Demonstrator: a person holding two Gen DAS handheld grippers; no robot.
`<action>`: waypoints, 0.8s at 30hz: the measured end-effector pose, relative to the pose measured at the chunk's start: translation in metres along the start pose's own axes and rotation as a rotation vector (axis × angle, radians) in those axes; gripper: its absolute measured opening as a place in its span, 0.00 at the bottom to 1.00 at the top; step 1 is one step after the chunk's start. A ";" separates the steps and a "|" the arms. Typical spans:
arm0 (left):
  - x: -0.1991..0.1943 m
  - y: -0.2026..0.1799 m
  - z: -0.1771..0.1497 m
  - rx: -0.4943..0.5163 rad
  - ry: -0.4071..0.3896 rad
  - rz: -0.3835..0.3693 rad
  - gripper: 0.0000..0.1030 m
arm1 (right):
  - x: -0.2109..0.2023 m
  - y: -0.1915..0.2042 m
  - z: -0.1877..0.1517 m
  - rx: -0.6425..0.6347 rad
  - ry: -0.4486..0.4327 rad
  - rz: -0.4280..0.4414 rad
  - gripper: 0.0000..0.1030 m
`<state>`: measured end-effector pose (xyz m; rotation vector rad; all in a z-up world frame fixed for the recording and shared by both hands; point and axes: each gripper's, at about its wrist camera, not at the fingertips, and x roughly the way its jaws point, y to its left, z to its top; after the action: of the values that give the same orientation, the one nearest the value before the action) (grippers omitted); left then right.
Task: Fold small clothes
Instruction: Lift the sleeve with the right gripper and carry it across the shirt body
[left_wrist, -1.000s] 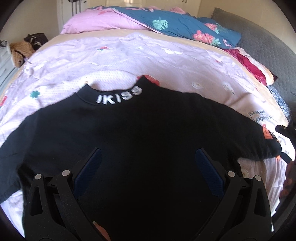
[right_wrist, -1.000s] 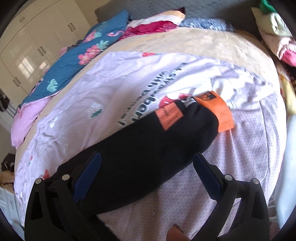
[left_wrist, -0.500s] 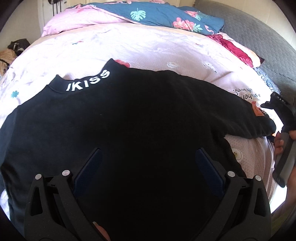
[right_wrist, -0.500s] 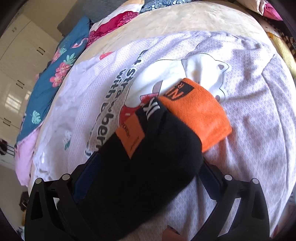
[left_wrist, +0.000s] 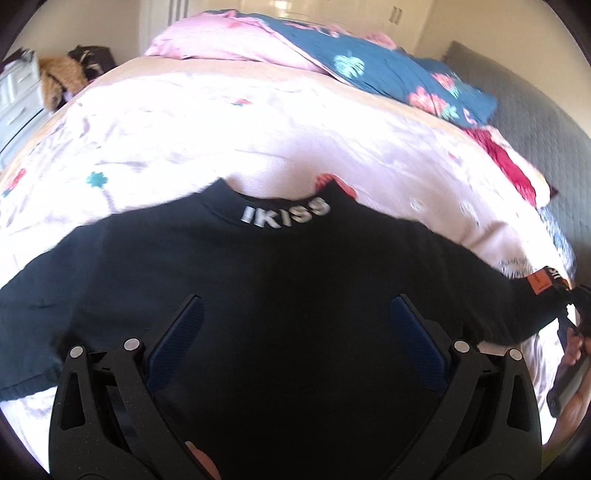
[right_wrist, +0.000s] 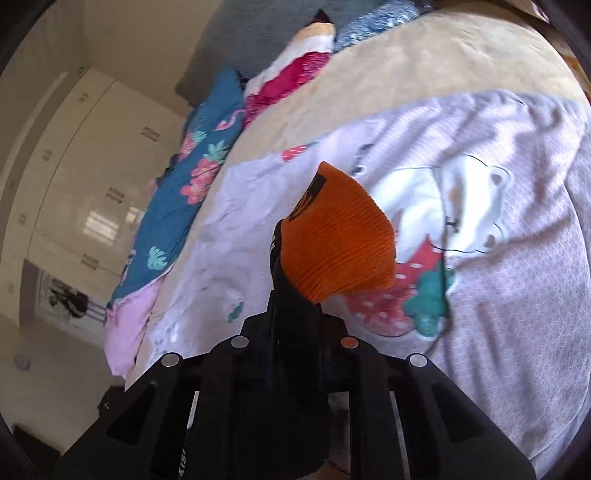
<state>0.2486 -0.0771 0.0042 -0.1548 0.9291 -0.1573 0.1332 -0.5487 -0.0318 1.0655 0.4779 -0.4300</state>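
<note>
Black knit sweater: right tongs pinch its orange ribbed cuff; left tongs gape empty. Carry sleeve flat across chest.

One black sweater lies across my bed, with one orange cuff showing at a sleeve end and one orange patch near that cuff. I hold two grippers, the left gripper and the right gripper, one in each hand. On the bed I count one lilac printed blanket, one teal floral quilt and one pink quilt.
</note>
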 end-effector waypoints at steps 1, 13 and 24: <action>-0.003 0.005 0.002 -0.014 -0.004 0.001 0.92 | -0.005 0.013 -0.002 -0.047 -0.001 0.026 0.14; -0.046 0.050 0.015 -0.133 -0.069 -0.087 0.92 | -0.043 0.105 -0.057 -0.348 0.018 0.158 0.14; -0.053 0.080 0.011 -0.207 -0.082 -0.081 0.92 | -0.048 0.161 -0.124 -0.565 0.081 0.237 0.14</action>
<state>0.2317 0.0122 0.0367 -0.3878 0.8566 -0.1288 0.1621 -0.3639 0.0615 0.5818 0.4987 -0.0309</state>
